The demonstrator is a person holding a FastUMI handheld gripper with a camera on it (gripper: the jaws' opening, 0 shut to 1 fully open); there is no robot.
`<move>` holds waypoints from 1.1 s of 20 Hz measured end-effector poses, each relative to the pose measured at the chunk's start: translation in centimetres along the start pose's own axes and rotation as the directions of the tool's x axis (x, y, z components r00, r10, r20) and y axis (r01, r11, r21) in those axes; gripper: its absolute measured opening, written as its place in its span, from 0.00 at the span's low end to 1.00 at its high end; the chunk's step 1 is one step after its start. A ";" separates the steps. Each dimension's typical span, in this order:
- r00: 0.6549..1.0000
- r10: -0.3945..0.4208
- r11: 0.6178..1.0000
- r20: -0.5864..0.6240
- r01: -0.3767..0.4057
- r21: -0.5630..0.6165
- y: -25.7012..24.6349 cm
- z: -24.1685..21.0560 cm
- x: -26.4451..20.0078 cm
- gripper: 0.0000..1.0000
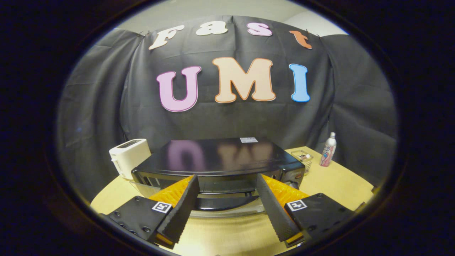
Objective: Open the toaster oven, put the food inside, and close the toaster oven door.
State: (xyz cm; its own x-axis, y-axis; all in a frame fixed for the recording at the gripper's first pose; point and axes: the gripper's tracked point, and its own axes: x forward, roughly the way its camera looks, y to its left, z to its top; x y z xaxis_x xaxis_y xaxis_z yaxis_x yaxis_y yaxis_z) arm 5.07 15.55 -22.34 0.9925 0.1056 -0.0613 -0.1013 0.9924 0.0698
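Observation:
A black toaster oven stands on the light wooden table, close ahead of me, with its glossy top facing up. Its dark door handle runs across the front, low between my two fingers. The glass door below the handle looks tipped toward me, but how far it is open I cannot tell. My gripper is open, one finger on each side of the handle, with the fingertips level with the oven's front. Nothing is held between the fingers.
A white slot toaster sits at the oven's left rear corner. Right of the oven are a small clear wire-rimmed container and an upright white and pink bottle. Black cloth closes off the back.

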 end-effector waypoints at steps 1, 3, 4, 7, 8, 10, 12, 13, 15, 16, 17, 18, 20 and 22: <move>1.000 -0.003 1.000 -0.015 0.003 0.000 -0.1 -0.2 -0.5 1.00; 0.998 -0.009 1.000 -0.057 0.009 0.009 -0.3 -1.0 -1.5 1.00; 0.997 -0.013 1.000 -0.081 0.013 0.011 -0.4 -1.4 -2.1 1.00; 0.987 -0.039 0.999 -0.154 0.039 -0.004 -0.8 -3.0 -3.8 1.00; 0.983 -0.053 0.999 -0.178 0.053 -0.003 -1.0 -3.7 -4.3 1.00; 0.971 -0.080 0.997 -0.225 0.080 -0.007 -1.3 -5.3 -5.1 1.00; 0.955 -0.097 0.995 -0.280 0.092 -0.032 -1.5 -7.2 -5.8 1.00; 0.947 -0.104 0.995 -0.304 0.097 -0.039 -1.7 -8.0 -6.0 1.00; 0.929 -0.125 0.992 -0.347 0.115 -0.050 -2.1 -9.9 -6.3 1.00; 0.919 -0.134 0.991 -0.372 0.123 -0.055 -2.2 -10.9 -6.4 1.00; 0.906 -0.138 0.990 -0.401 0.127 -0.055 -2.3 -12.1 -6.4 1.00; 0.890 -0.141 0.990 -0.433 0.132 -0.052 -2.4 -13.4 -6.7 1.00; 0.860 -0.139 0.989 -0.491 0.142 -0.030 -2.4 -15.8 -7.1 1.00; 0.828 -0.129 0.988 -0.546 0.152 -0.002 -2.5 -18.0 -7.3 1.00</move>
State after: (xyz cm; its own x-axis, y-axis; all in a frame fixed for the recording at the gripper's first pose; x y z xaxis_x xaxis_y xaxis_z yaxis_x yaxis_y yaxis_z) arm -3.12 13.47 -40.02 0.7971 -0.0059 -0.6038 0.0511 0.9970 0.0576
